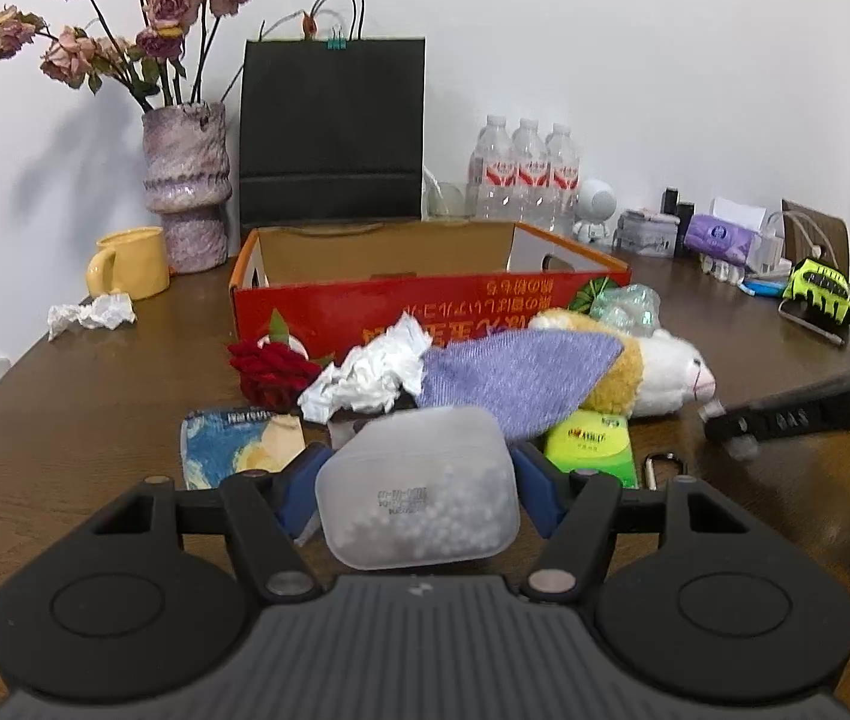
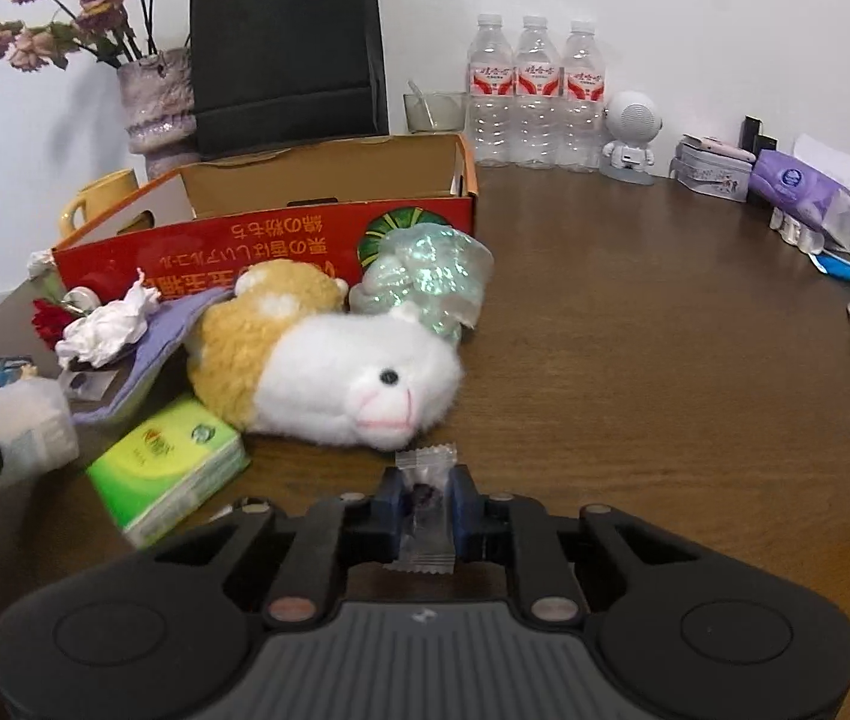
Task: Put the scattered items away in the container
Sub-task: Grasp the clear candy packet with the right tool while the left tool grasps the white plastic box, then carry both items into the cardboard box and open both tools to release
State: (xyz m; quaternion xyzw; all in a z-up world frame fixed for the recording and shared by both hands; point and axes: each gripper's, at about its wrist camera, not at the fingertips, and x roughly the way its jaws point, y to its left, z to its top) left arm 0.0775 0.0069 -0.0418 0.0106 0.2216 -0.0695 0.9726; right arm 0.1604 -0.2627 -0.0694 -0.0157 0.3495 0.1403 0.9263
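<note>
Sitting on the brown table (image 1: 125, 396), the red cardboard box (image 1: 425, 306) is the landmark, open-topped, its inside hidden by the near wall. Left of it lie a yellow mug (image 1: 128, 264) and a crumpled tissue (image 1: 92, 313). Before its near wall, from left to right: a red rose (image 1: 272, 373), a blue packet (image 1: 233, 447), another crumpled tissue (image 1: 368, 378), a purple cloth (image 1: 520, 378), a green tissue pack (image 1: 589, 447), a plush toy (image 2: 335, 372) and an iridescent wrapper (image 2: 425, 276) touching the box.

Nearer than this heap, the left gripper (image 1: 416, 486) stands fairly wide, its blue pads clamped on a frosted plastic case (image 1: 416, 492). Right of it, the right gripper (image 2: 427, 495) is nearly closed, pinching a clear-wrapped candy (image 2: 427, 507) just before the plush's nose.
</note>
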